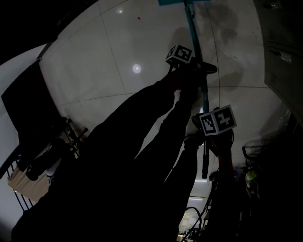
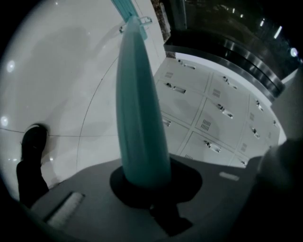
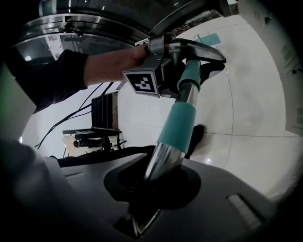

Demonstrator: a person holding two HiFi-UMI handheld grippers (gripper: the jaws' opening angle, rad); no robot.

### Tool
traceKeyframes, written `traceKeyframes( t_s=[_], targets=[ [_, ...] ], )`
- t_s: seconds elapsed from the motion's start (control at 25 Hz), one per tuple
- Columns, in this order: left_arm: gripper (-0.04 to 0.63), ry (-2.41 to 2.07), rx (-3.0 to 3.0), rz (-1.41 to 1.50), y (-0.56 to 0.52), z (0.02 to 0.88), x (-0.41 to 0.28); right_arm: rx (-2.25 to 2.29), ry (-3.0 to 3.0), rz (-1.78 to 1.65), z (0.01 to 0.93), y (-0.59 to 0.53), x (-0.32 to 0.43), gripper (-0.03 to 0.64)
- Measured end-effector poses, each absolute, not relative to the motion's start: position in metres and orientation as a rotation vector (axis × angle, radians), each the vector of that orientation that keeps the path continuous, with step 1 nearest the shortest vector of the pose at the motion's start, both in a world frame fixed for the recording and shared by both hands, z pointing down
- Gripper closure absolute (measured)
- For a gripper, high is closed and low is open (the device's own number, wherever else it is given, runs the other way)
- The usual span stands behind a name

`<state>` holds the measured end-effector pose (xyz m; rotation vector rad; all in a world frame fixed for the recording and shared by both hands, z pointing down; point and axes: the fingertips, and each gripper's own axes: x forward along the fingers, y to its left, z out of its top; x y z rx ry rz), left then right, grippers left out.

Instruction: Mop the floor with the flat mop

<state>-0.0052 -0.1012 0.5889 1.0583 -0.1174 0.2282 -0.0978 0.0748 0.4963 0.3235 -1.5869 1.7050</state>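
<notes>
The flat mop's teal pole (image 1: 195, 42) runs from the top of the head view down between both grippers. Its teal head (image 1: 182, 2) lies on the white tiled floor (image 1: 118, 47) at the top edge. My left gripper (image 1: 199, 71) is shut on the pole, lower down towards the mop head. In the left gripper view the pole (image 2: 139, 108) rises out of the shut left gripper (image 2: 142, 182) to the head (image 2: 125, 9). My right gripper (image 1: 206, 142) is shut on the pole's upper end. Its own view shows the right gripper (image 3: 158, 175) on the chrome and teal pole (image 3: 175, 123), with the left gripper (image 3: 189, 66) farther along.
White lockers (image 2: 208, 118) line the right side, also dimly visible in the head view as lockers (image 1: 284, 56). A dark rack with gear (image 1: 33, 156) stands at the left, and the rack (image 3: 102, 113) has cables near it. The person's shoe (image 2: 33, 142) is on the floor. Clutter (image 1: 251, 175) sits at lower right.
</notes>
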Motion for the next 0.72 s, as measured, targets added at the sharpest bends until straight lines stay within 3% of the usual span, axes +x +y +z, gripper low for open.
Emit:
traceKeyframes(
  t_s=[0.28, 0.72],
  targets=[
    [0.551, -0.127, 1.068, 0.21, -0.064, 0.578, -0.001, 0.315, -1.597, 1.715, 0.484, 0.115, -0.095, 0.54],
    [0.551, -0.087, 1.035, 0.277, 0.121, 0.55, 0.02, 0.311, -1.581, 1.7, 0.454, 0.293, -0.072, 0.54]
  ],
)
